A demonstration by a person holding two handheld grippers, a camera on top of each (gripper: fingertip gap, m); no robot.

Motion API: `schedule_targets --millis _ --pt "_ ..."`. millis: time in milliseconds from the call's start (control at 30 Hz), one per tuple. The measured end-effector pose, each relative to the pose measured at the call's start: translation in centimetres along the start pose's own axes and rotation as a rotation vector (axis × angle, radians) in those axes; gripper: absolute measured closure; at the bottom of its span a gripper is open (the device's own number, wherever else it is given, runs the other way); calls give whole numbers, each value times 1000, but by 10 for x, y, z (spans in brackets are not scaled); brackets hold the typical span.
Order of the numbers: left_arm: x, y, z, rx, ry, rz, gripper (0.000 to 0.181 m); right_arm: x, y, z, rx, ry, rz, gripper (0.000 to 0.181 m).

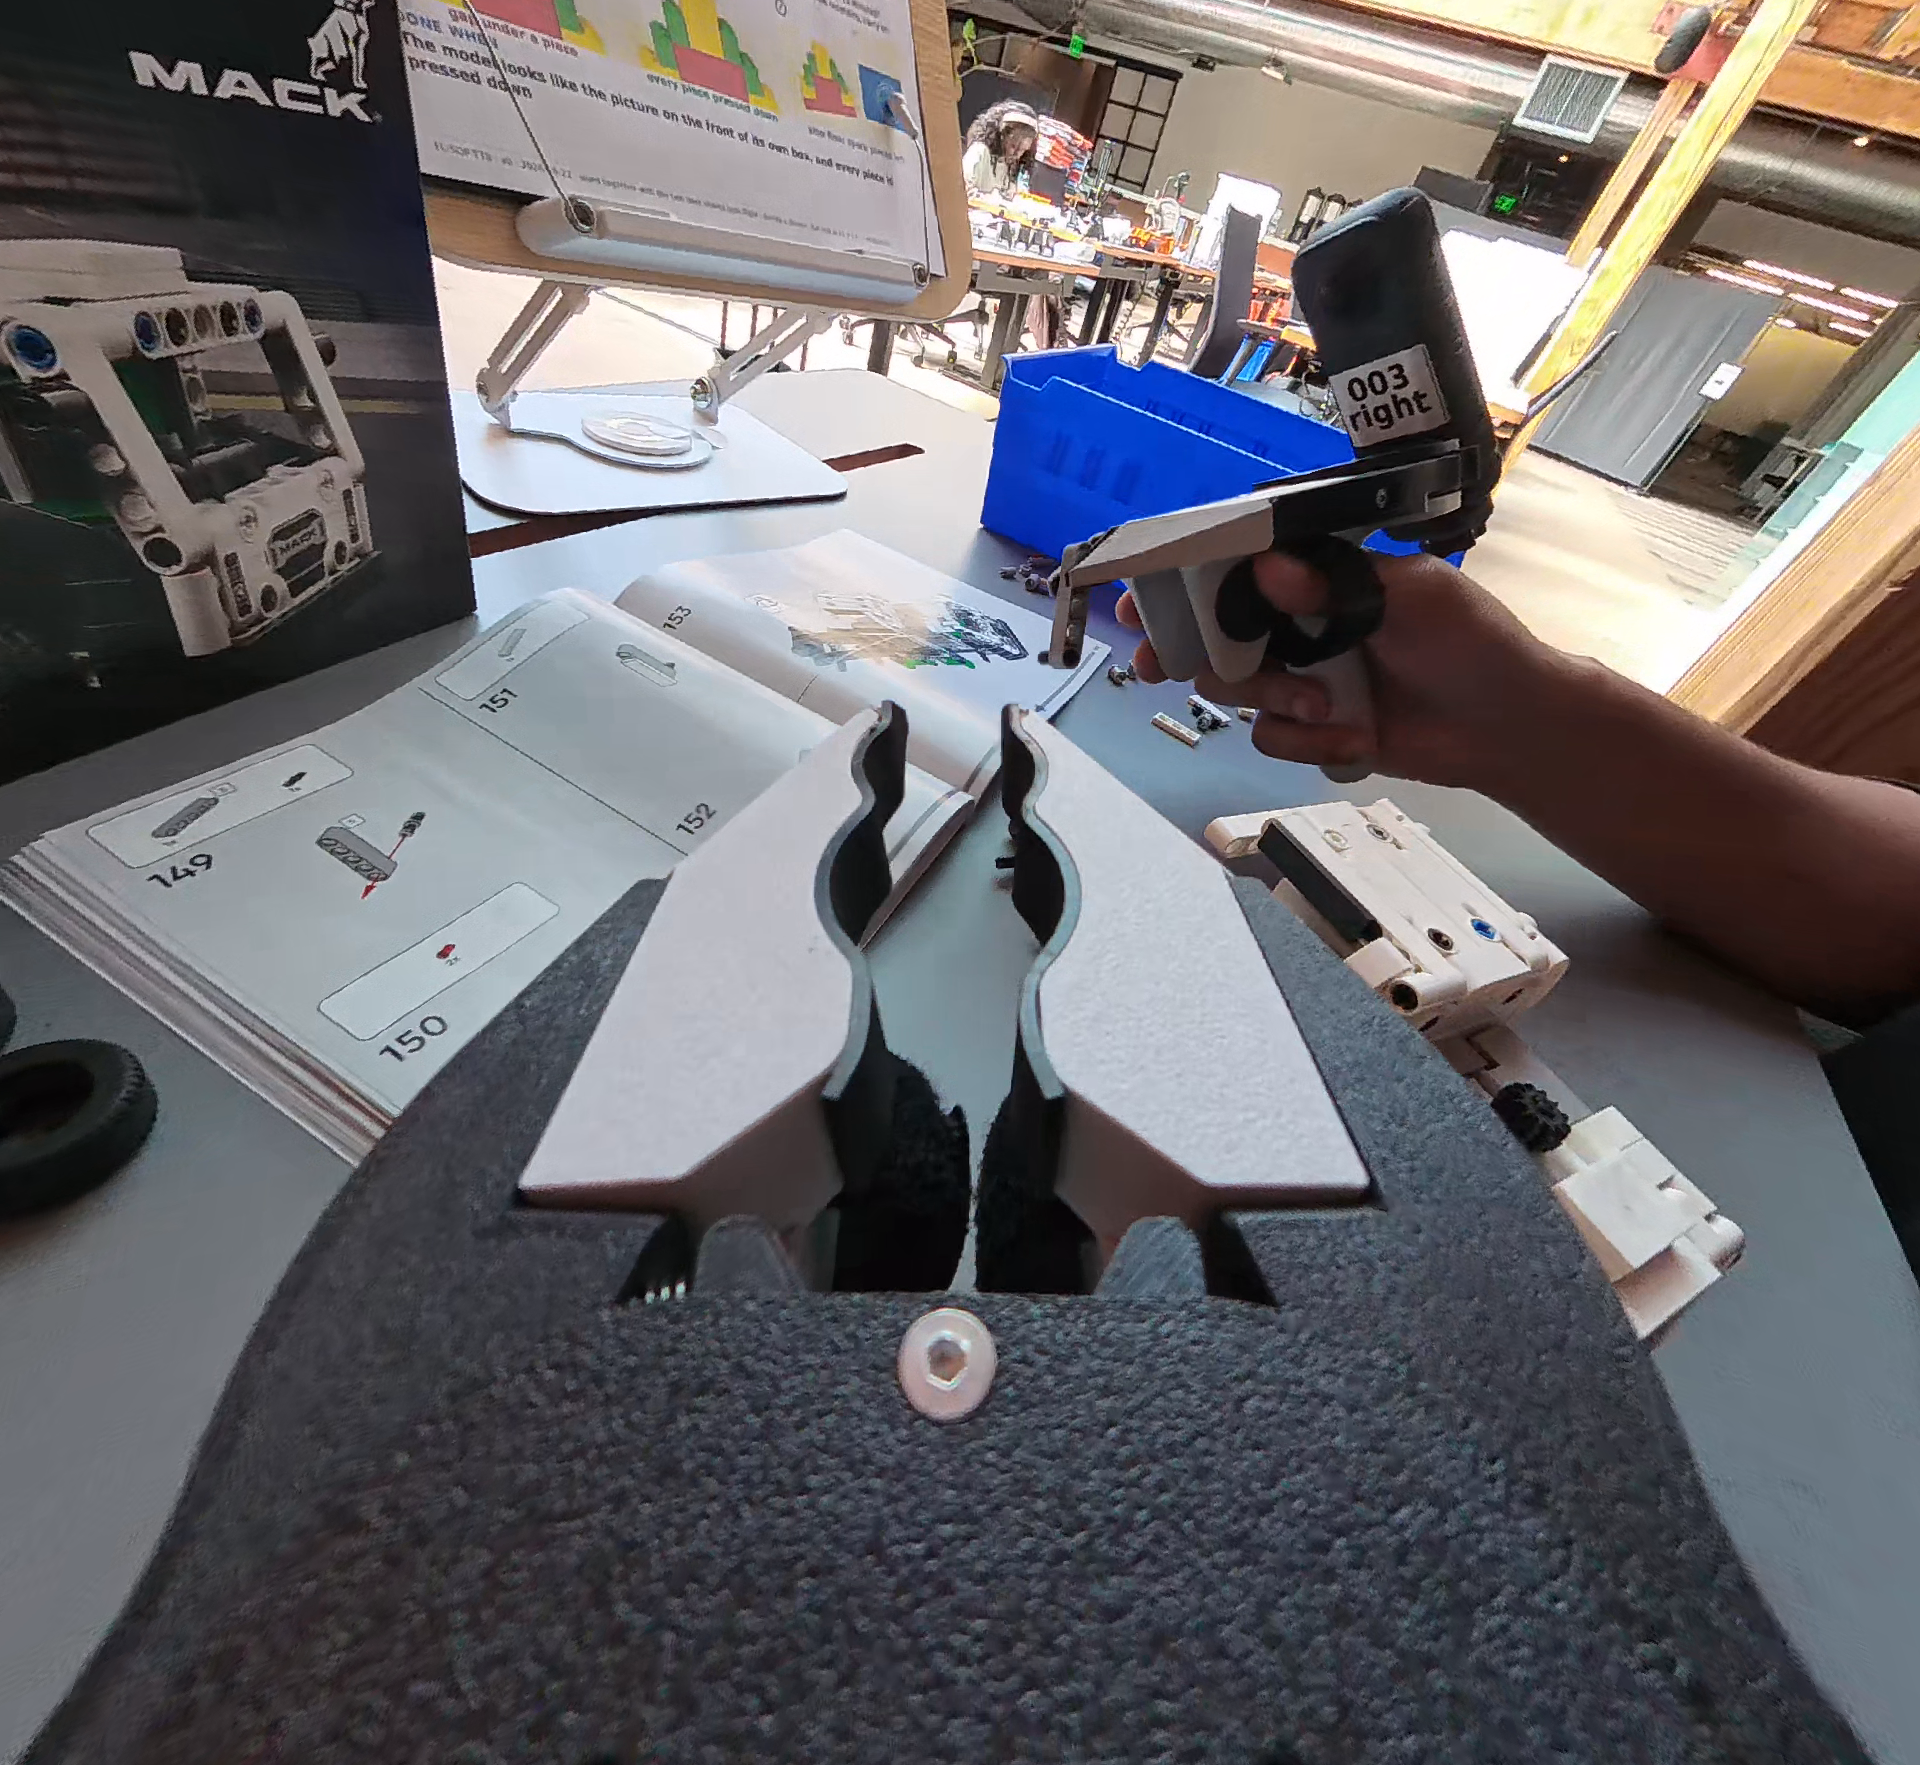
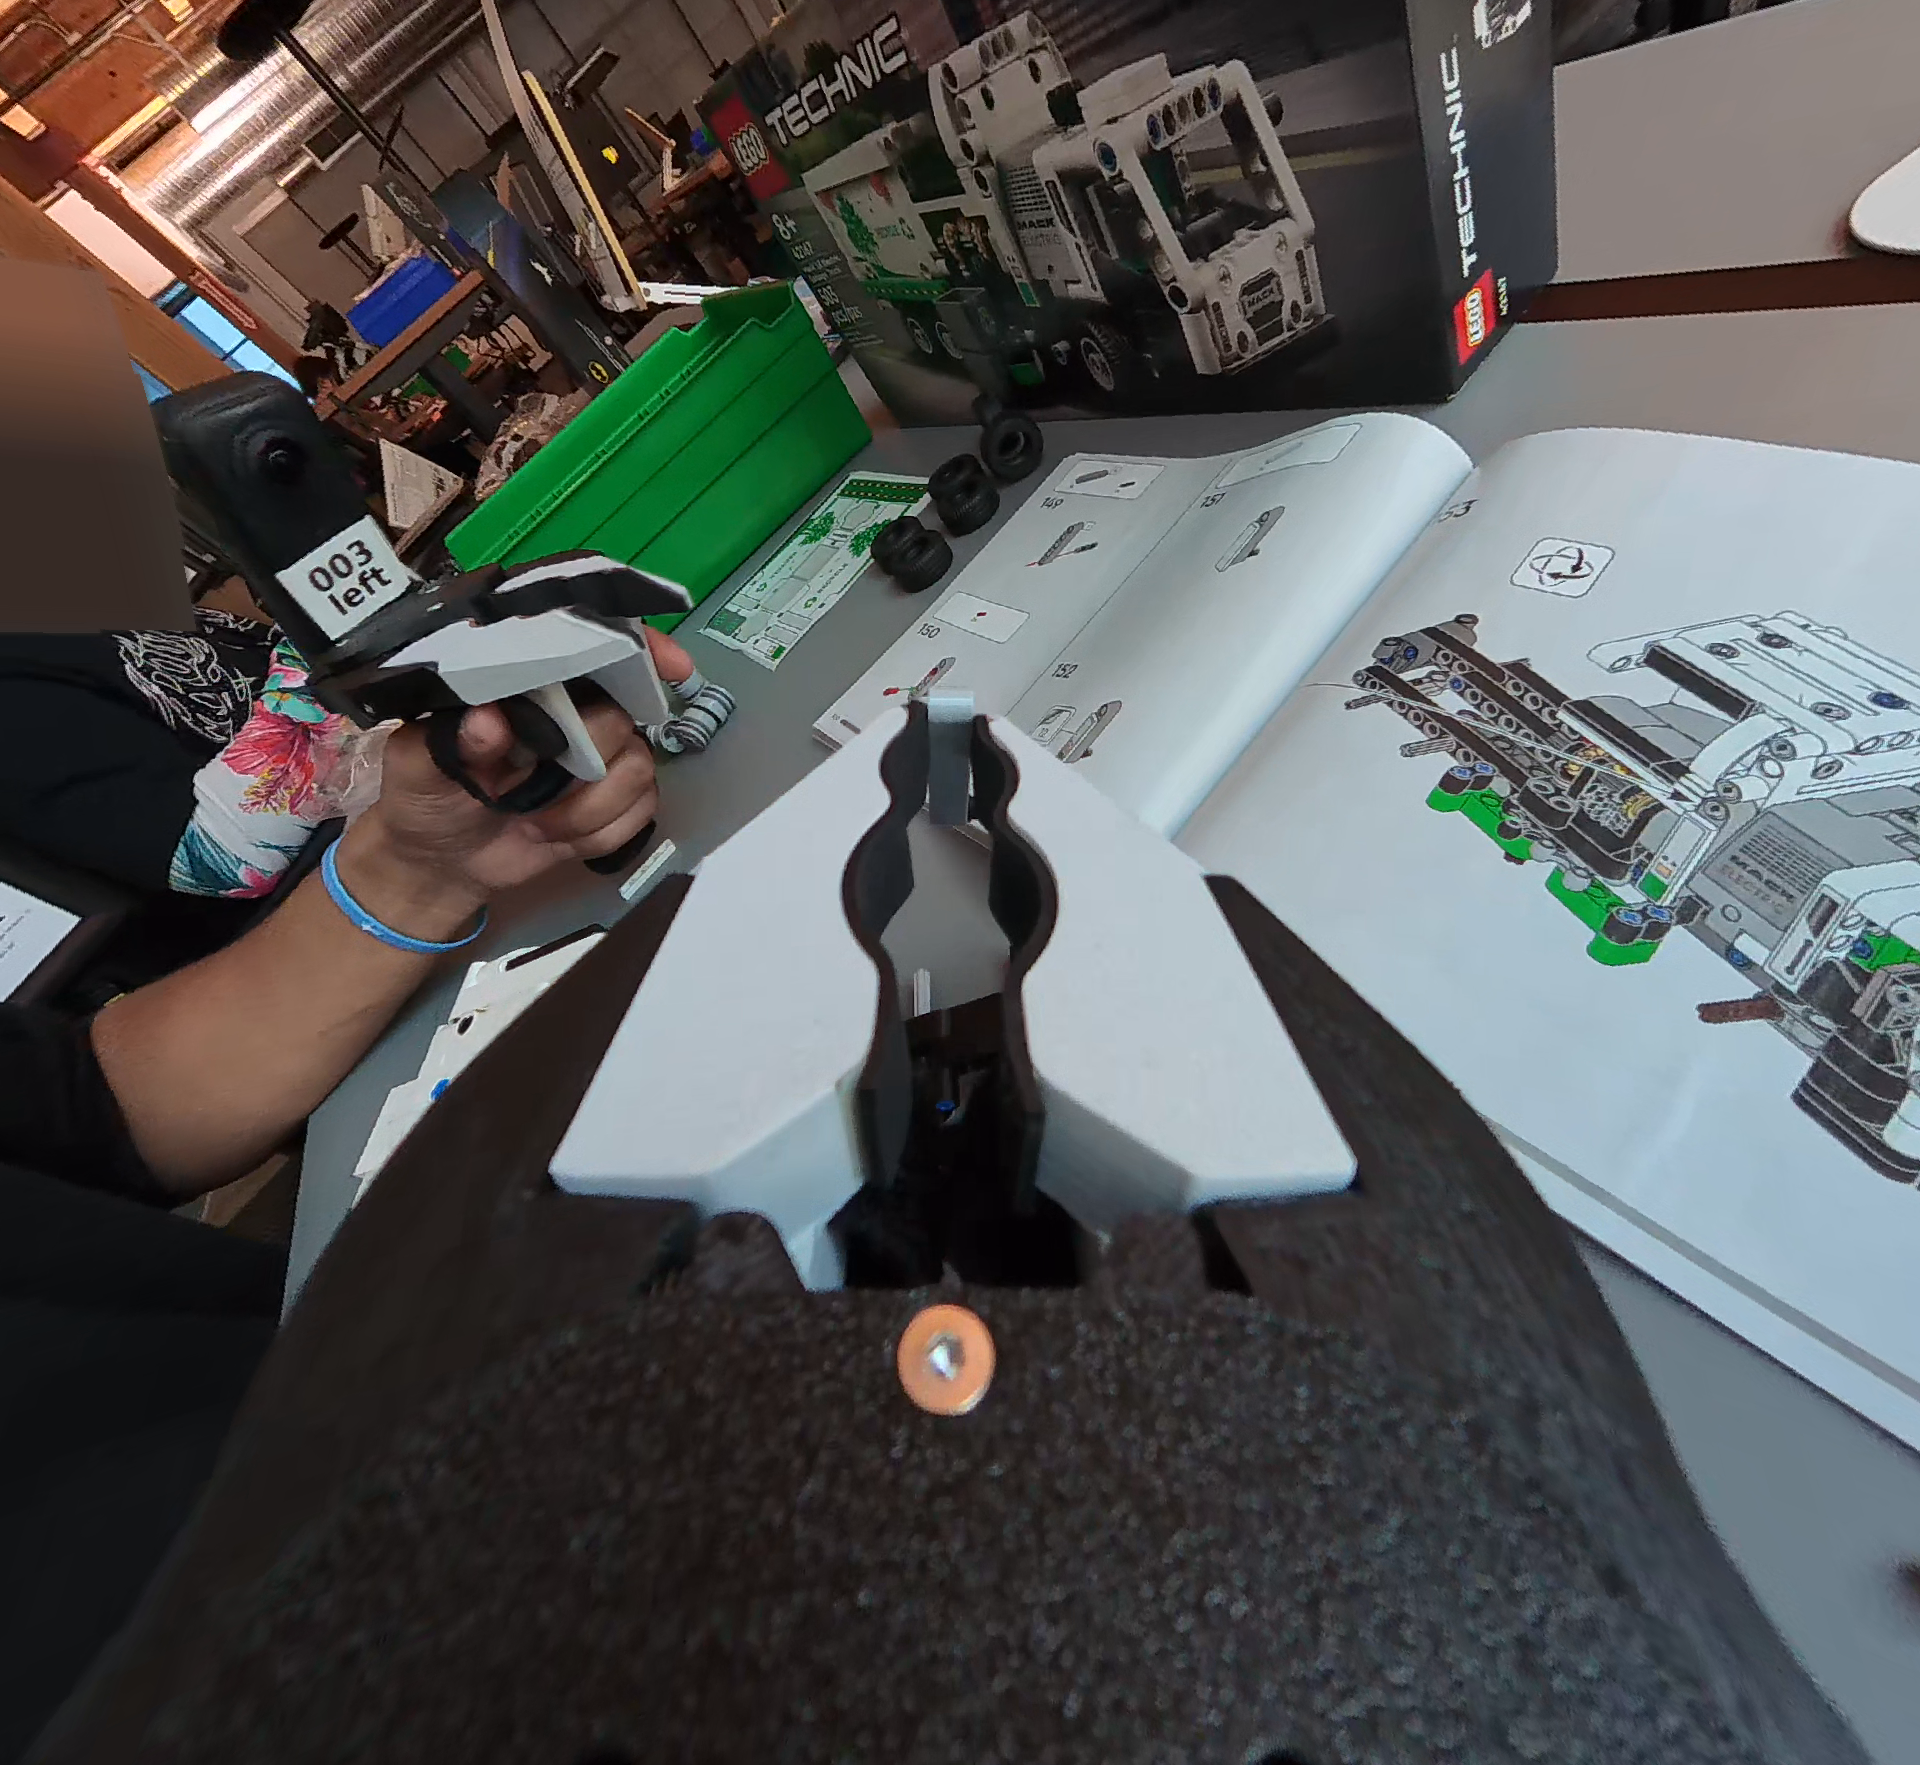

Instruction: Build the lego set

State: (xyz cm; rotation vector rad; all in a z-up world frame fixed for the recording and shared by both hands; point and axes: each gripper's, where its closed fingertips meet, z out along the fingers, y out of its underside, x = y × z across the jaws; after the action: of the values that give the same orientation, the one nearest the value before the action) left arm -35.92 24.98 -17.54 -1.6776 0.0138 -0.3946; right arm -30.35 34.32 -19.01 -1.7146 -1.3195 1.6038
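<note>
My right gripper (image 2: pixel 951 728) is shut on a small light grey beam (image 2: pixel 951 759) and holds it above the open instruction booklet (image 2: pixel 1455 676). In the left wrist view the right gripper (image 1: pixel 1075 572) is up over the booklet's far edge, with the beam (image 1: pixel 1065 624) hanging down from its tips. My left gripper (image 1: pixel 951 728) is open and empty, low over the near part of the booklet (image 1: pixel 468 832). A partly built white lego assembly (image 1: pixel 1403 915) lies on the table to its right. The right wrist view shows the left gripper (image 2: pixel 655 614) at the far left.
The set's box (image 1: pixel 208 365) stands at the back left. A blue bin (image 1: pixel 1143 448) and a paper stand (image 1: pixel 675 53) are behind. A green bin (image 2: pixel 675 448), a sticker sheet (image 2: pixel 821 562) and black tyres (image 2: pixel 966 489) lie beyond the booklet. Small loose pieces (image 1: pixel 1195 723) lie near the right hand. One gripper's finger ends stand about 12 centimetres off the other's.
</note>
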Motion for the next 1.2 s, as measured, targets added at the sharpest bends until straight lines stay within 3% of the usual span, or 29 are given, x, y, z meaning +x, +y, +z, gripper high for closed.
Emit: schedule_targets --millis 200,267,333,433,500,633,800,1067,1200 --pt "-3 4 0 -40 -43 80 165 -5 0 1 4 -30 7 174" --pt "-16 3 -7 -87 -121 126 173 -10 -1 1 11 -55 8 174" --pt "-41 1 -29 -191 -254 107 167 -20 -5 0 27 -96 -9 174" --pt "-46 -7 -74 -279 -353 13 162 -22 -1 2 3 -61 -84 174" --pt "-42 9 -101 -395 -444 20 161 -24 0 3 -5 -50 -119 174" --pt "-14 72 -130 -679 -515 -7 157 -25 2 4 -13 -62 -106 174" --pt "3 107 -134 -688 -559 -107 157 -20 2 3 -10 -56 -88 174" --pt "4 110 -126 -670 -565 -101 158 -13 3 -4 -32 5 -135 174" --pt "3 116 -126 -680 -573 -84 163 -18 24 -24 -122 104 -243 174"
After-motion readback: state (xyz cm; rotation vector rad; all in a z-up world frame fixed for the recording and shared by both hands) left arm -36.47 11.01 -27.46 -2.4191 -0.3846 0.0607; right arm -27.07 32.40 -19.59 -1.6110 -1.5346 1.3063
